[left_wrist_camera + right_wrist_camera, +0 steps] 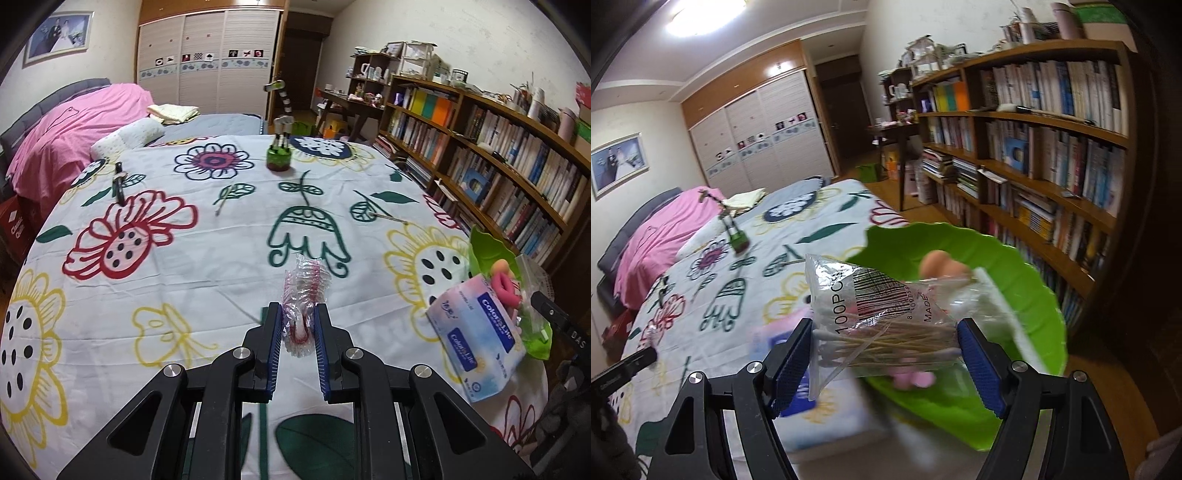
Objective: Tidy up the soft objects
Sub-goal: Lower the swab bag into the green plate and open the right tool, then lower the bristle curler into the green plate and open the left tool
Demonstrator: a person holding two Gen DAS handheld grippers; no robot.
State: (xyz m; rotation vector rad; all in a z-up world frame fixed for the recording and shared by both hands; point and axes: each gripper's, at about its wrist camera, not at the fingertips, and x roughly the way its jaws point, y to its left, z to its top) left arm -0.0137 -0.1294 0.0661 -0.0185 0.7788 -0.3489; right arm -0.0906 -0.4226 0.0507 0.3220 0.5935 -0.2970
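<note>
- The right gripper lay nearest the lens, its blue-padded jaws set wide on either end of a clear bag of cotton swabs; the pads looked to touch the bag's ends, so it seemed lightly held rather than squeezed.
- The left gripper was clamped on a small crinkled plastic packet with red-and-white contents, which stuck out ahead of the fingertips, above the bed.
- Beneath both grippers spread the bed's floral sheet, soft and slightly wrinkled.
- Behind and under the swab bag sat a green leaf-shaped tray, at the bed's edge beside the bookshelves.
- To the right of the left gripper, a tissue pack leaned against that tray, with pink and orange soft items inside it.
- The swab bag was probably light, slick and floppy; a grip across the bundled sticks would hold better than one on loose film.
- The packet was probably just as light and crushable, best pinched at its middle.
- Far ahead of the left gripper stood a small green stand, with a wardrobe beyond.
</note>
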